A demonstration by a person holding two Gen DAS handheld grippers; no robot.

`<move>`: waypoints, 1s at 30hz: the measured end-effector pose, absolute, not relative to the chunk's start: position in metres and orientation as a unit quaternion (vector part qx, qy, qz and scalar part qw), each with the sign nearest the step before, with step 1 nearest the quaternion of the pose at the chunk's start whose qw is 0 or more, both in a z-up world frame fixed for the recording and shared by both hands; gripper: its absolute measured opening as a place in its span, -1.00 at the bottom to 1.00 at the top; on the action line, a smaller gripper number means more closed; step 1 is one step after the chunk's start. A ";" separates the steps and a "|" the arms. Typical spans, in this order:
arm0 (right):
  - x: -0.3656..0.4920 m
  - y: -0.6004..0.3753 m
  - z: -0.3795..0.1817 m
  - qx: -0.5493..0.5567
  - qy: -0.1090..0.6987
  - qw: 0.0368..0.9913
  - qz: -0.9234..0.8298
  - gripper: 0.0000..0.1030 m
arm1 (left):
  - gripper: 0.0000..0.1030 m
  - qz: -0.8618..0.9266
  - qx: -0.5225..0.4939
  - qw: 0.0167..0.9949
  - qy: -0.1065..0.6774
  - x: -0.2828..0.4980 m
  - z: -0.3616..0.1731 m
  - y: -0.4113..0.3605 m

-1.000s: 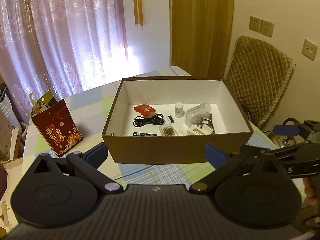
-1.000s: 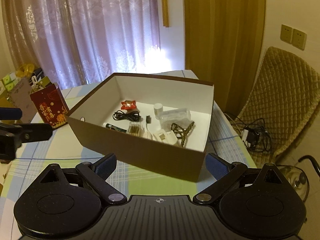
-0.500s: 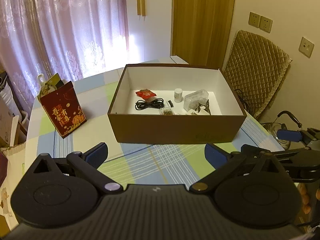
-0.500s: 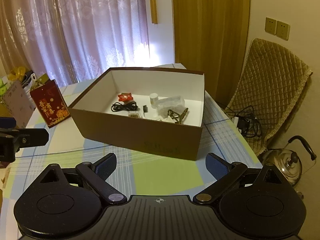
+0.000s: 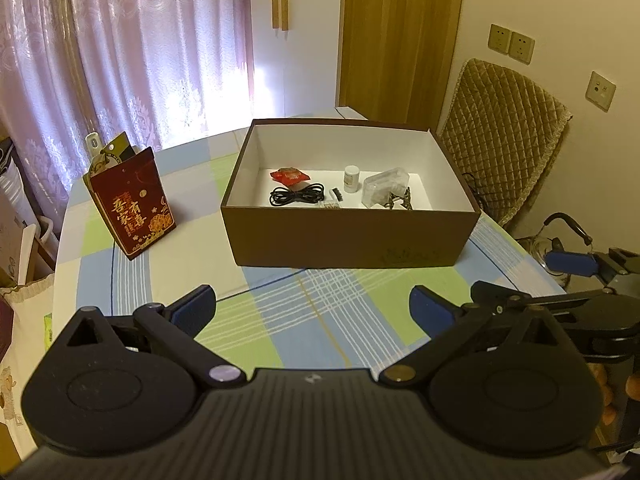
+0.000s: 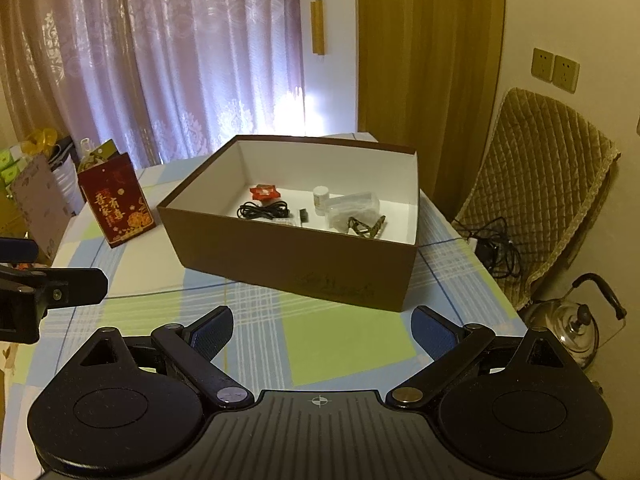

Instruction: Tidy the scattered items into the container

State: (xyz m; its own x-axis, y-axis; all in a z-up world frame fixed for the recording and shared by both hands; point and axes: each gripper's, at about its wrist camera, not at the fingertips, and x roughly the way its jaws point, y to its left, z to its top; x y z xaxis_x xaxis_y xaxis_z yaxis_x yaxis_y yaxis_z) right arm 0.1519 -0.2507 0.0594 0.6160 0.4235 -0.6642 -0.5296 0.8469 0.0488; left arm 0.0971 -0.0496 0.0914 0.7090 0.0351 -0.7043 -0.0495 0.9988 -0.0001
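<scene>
Left gripper [image 5: 312, 308] and right gripper [image 6: 322, 326], jaws wide and empty, hover over checked tablecloth [image 5: 304, 320] near the rectangular cardboard box [image 5: 352, 236].

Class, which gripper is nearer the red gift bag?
Left. The left gripper sits nearer the red gift bag; the right gripper is further right, facing the box's corner.

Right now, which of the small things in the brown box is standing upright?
The small white bottle, right of the black cable: it stands on its base, while the cable, the red packet and the clear plastic case lie flat.
</scene>
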 end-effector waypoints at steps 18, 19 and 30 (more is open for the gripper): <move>0.134 -0.246 0.046 -0.092 0.359 0.890 0.265 0.95 | 0.97 0.029 -0.006 0.920 0.390 0.081 0.078 -0.045; 0.133 -0.245 0.044 -0.094 0.361 0.889 0.265 0.95 | 0.97 0.029 -0.006 0.920 0.391 0.081 0.077 -0.044; 0.134 -0.243 0.034 -0.100 0.373 0.886 0.255 0.95 | 0.97 0.026 -0.008 0.916 0.400 0.083 0.067 -0.043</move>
